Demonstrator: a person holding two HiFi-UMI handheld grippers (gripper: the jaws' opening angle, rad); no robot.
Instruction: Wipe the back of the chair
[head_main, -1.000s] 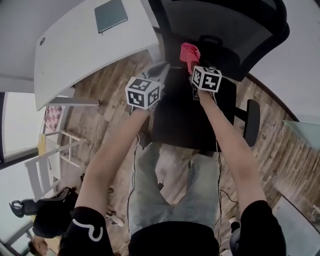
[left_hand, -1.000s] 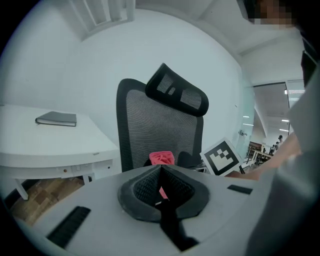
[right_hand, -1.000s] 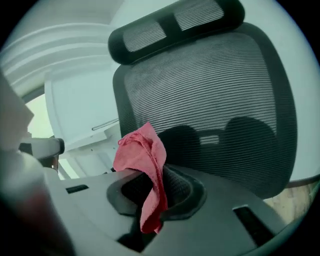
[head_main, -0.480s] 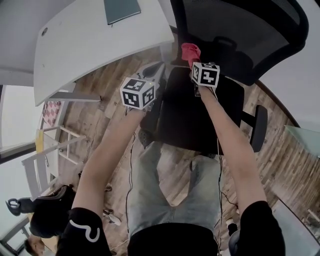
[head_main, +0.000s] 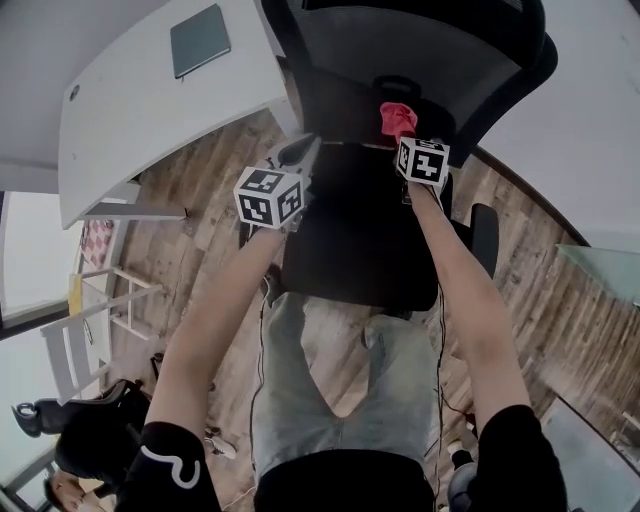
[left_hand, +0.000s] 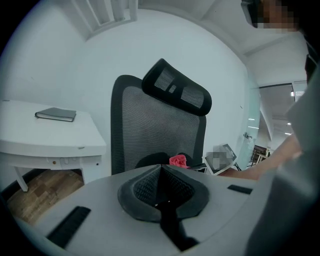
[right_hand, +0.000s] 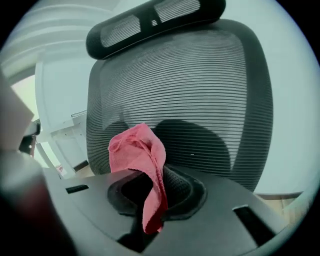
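Pink cloth (right_hand: 142, 155) was pinched in my right hand-held gripper (right_hand: 157, 195), the jaws closed on its lower fold while the rest bunched upward in front of the black mesh chair back (right_hand: 210, 100), which filled the upper centre of the right gripper view. I could not tell whether cloth and mesh touched. My left hand-held gripper (left_hand: 161, 192) was closed on nothing, low in its frame and apart from the chair. To wipe well, I judged I should press the bunched cloth against the mesh rather than the jaw tips. I would start beneath the headrest (right_hand: 155, 20) and sweep across in overlapping rows downward, lightly, since mesh gives and might snag the fabric.
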